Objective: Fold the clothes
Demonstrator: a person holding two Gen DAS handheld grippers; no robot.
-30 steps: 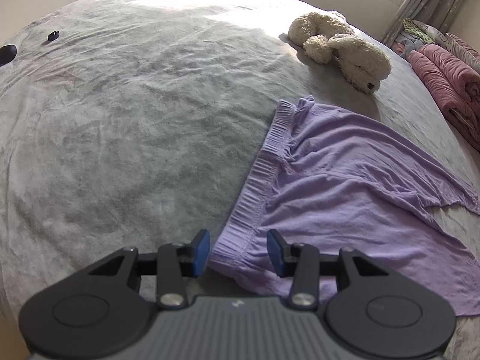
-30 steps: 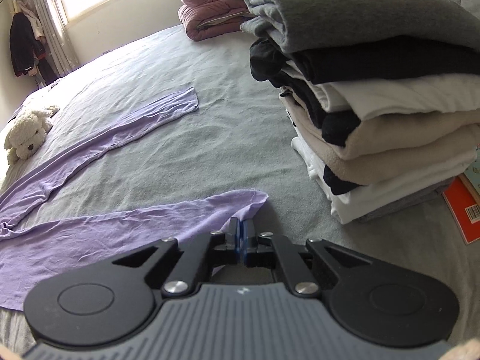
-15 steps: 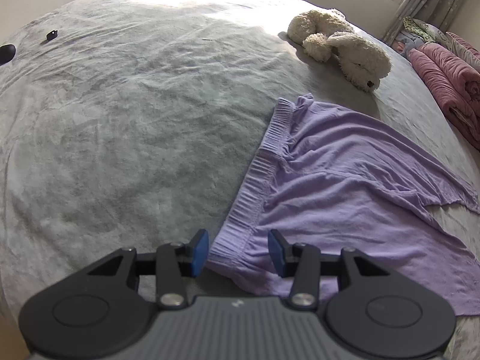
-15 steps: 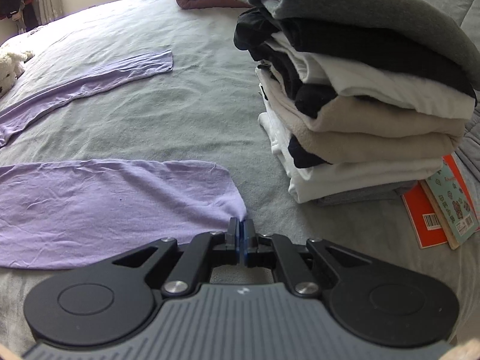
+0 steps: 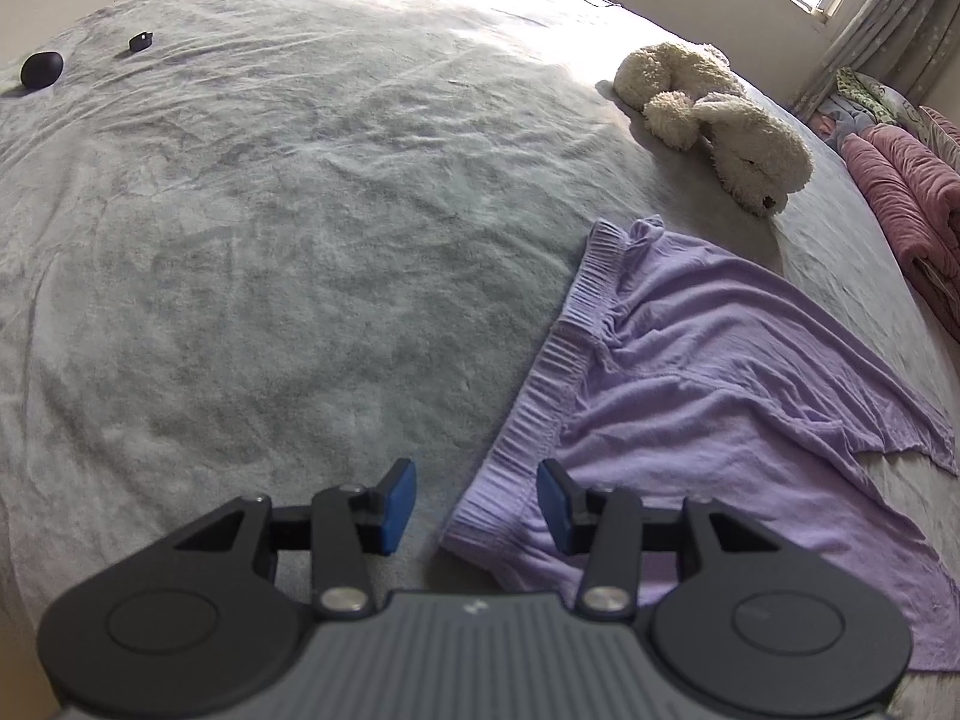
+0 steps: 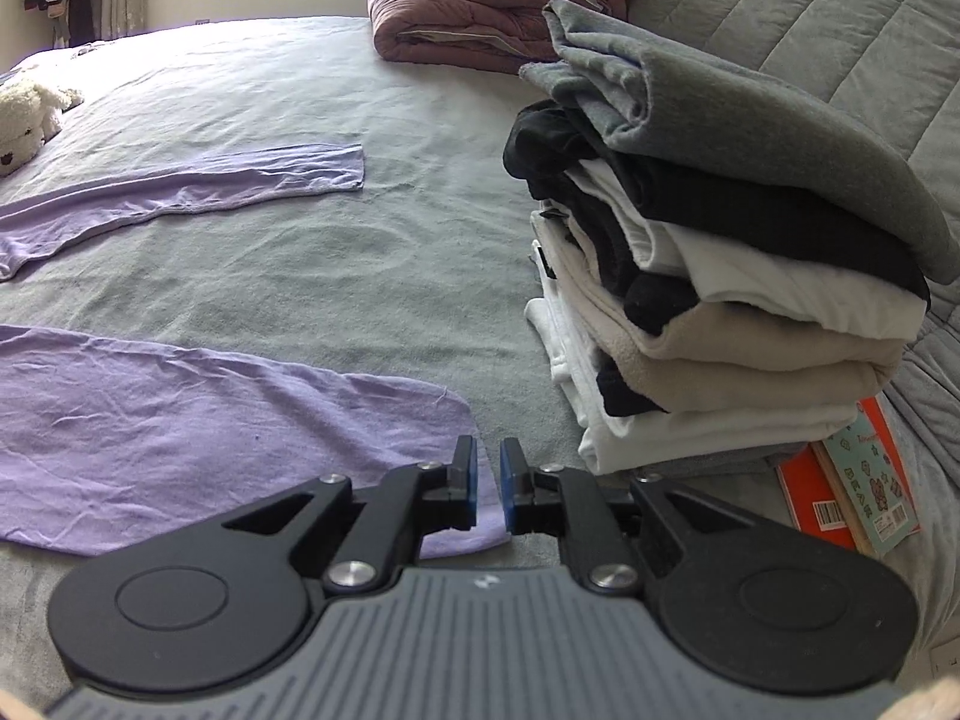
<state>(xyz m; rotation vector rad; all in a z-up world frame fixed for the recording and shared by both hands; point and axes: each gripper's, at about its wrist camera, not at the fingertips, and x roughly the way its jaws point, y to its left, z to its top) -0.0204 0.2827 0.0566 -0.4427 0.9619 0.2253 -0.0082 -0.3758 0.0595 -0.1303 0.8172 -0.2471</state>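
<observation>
Change: right tool, half a second ago pressed together on the near leg hem, now stands slightly parted with the hem lying flat beneath it; left tool has barely shifted.
Left tool state: spread wide, straddling the waistband corner at lower centre, gripping nothing.
Garment position: lilac trousers lie spread on the bed, legs apart; far leg at upper left.
Technique: judged, take waistband corner and hem together; pinch both fabric layers, lift evenly, keep tension.
Hazard: folded stack at right; swing clear of it.
</observation>
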